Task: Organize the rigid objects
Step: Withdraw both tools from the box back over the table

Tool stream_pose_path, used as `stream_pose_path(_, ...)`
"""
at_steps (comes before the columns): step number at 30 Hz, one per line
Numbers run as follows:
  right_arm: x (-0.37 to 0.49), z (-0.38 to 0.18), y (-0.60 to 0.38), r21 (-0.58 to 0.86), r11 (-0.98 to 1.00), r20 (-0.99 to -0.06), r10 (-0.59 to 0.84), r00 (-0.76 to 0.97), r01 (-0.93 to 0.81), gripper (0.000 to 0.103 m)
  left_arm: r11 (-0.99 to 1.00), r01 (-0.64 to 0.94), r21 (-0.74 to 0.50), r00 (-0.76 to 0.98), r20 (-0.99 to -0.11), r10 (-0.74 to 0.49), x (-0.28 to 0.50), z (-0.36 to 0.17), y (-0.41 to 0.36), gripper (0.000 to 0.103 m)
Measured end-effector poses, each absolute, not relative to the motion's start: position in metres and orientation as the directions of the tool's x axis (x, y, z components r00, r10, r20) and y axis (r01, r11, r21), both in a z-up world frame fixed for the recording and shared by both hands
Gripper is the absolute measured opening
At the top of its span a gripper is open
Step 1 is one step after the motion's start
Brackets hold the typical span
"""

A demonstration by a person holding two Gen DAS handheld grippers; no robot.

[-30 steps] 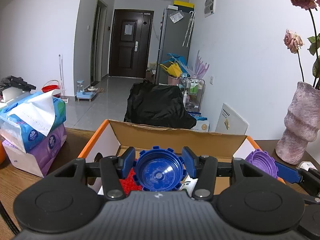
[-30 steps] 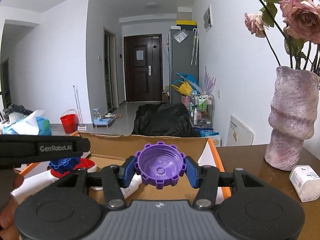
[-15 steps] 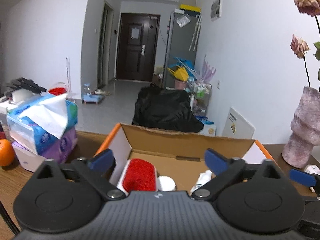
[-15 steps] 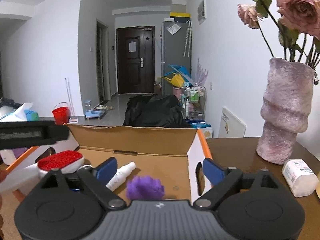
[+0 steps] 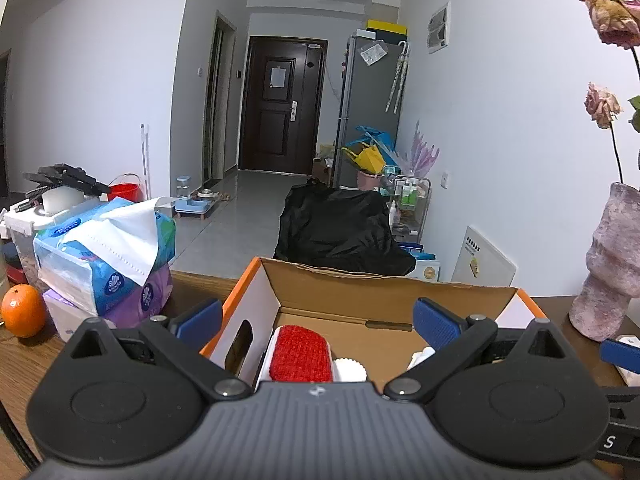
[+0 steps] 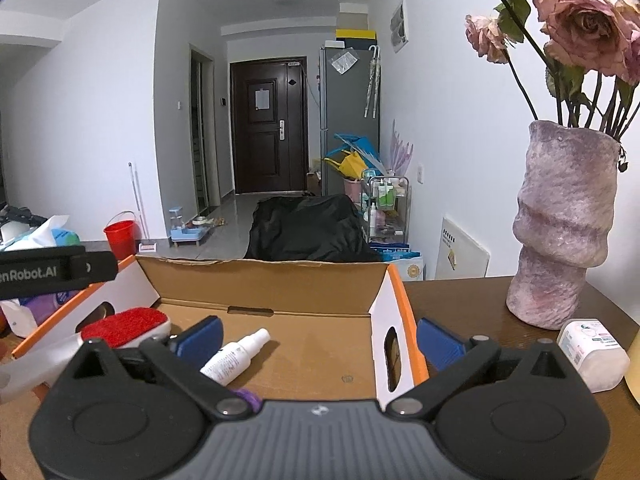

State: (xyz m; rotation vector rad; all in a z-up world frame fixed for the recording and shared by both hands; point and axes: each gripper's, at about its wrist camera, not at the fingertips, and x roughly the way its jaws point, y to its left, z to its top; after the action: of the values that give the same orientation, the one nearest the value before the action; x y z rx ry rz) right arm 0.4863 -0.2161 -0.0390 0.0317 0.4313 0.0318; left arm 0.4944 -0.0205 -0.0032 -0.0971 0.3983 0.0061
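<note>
From the left wrist, the left gripper (image 5: 318,320) hangs over the near edge of an open cardboard box (image 5: 384,292) with its jaws spread wide and nothing between them; one blue pad sits outside the box's left wall, the other over its floor. Inside, a red brush (image 5: 301,354) lies against the left wall, with a small white ribbed cap (image 5: 351,369) just beside it and the tip of a white bottle (image 5: 423,356) near the right pad. The box stands on a brown table (image 5: 192,284). To its left are stacked tissue packs (image 5: 106,264) and an orange (image 5: 23,311); to the right a mauve vase (image 5: 608,280) holds dried roses (image 5: 610,20). A blue pad of the right gripper (image 5: 618,354) shows at the right edge. From the right wrist, the right gripper (image 6: 318,336) has its jaws opening to their widest, empty, straddling the box's (image 6: 260,280) right wall: the left pad is above the floor, the right pad outside over the table (image 6: 460,300). A white spray bottle (image 6: 236,356) lies on the box floor between the pads, touching neither. A sliver of a purple cap (image 6: 248,396) peeks out at the gripper's body. The brush (image 6: 120,326) lies by the far left wall, under the left gripper's black arm (image 6: 56,270). Outside, the vase (image 6: 564,228) stands on the table with a white container (image 6: 592,354) just beside it.
</note>
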Motion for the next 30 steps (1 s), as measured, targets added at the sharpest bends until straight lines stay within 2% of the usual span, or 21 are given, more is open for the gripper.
stream_pose_path(16,0.438,-0.025,-0.222,-0.001,0.998,-0.360,0.062,0.931,-0.067,0.103,0.999,0.017,-0.044,0.936,-0.349,-0.032,0.448,0.005,-0.019,0.103)
stream_pose_path(30,0.378,-0.035,-0.229,-0.037,0.993,-0.396,0.085,0.914,-0.108,0.103,0.999,0.040,-0.035,0.926,-0.375,-0.051,0.391,-0.007,-0.021,0.103)
